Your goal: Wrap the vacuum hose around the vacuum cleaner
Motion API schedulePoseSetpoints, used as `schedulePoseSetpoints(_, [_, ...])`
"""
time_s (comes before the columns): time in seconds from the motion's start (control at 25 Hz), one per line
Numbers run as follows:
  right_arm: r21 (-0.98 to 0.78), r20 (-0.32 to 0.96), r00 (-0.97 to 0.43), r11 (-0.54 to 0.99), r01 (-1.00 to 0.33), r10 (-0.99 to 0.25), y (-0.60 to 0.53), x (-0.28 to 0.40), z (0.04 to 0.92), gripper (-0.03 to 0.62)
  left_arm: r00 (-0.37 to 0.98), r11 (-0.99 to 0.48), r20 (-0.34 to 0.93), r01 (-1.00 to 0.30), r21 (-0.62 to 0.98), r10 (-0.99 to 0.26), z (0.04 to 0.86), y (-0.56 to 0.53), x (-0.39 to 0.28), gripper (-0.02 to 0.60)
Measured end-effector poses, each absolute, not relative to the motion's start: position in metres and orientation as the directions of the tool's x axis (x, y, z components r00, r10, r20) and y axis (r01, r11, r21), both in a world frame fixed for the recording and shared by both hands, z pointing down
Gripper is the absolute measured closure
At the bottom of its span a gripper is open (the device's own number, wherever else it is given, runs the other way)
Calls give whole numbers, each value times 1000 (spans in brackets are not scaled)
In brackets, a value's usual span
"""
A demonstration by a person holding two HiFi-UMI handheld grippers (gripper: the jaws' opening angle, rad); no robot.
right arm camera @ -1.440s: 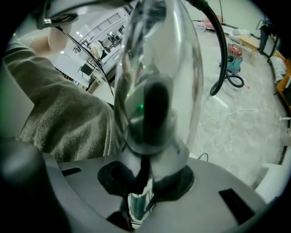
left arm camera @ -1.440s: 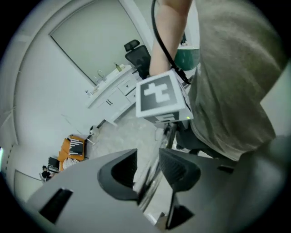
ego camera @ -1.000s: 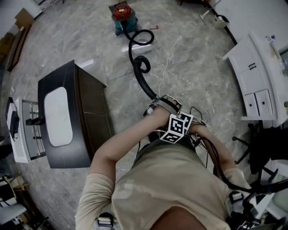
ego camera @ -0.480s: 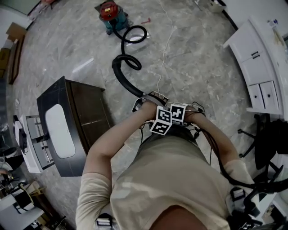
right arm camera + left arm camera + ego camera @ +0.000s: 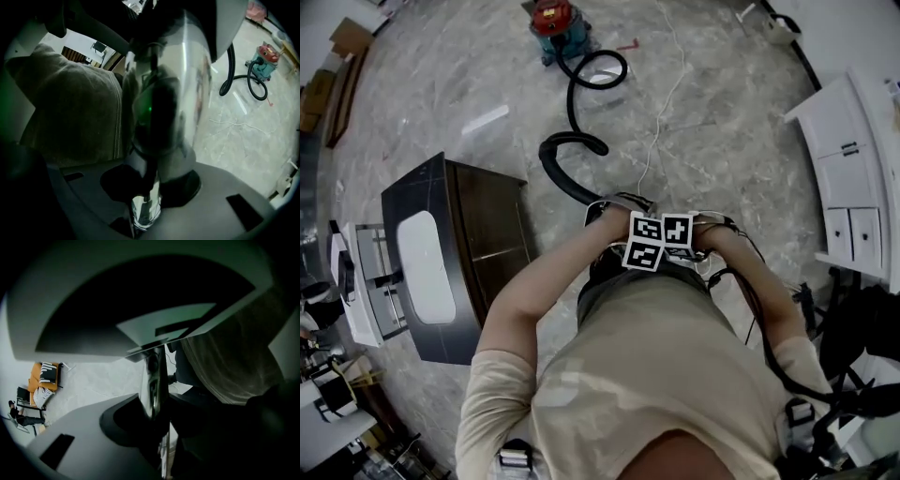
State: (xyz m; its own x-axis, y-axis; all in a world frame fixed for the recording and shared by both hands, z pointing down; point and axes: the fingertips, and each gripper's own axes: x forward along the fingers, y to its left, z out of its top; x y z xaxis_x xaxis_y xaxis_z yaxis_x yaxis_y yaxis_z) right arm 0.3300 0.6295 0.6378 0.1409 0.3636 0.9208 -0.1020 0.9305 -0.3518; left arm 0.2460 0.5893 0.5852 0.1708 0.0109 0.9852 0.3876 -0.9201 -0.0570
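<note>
You clamped the right hand-held gripper (image 5: 145, 187) and the just-closing left hand-held gripper (image 5: 152, 399) on the wand (image 5: 164, 108), well apart from the vacuum cleaner (image 5: 553, 21), likely to gather hose (image 5: 567, 155).

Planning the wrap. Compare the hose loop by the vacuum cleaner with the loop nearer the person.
The far loop is a round, closed ring; the nearer loop is a flatter, tighter curl. The far loop lies right beside the vacuum cleaner; the nearer loop lies farther off, near the dark cabinet. Both are parts of one black hose and lie flat on the marble floor.
</note>
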Motion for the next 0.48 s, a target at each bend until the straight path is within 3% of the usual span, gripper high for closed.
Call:
schedulePoseSetpoints(0.24, [-564, 812, 95, 816, -129, 576, 650, 298, 640, 505, 262, -952, 956, 304, 44, 128, 598, 582, 233, 422])
schedulePoseSetpoints(0.48, [-723, 687, -83, 668, -173, 722, 640, 217, 615, 505, 136, -797, 797, 264, 543, 588, 598, 578, 157, 425])
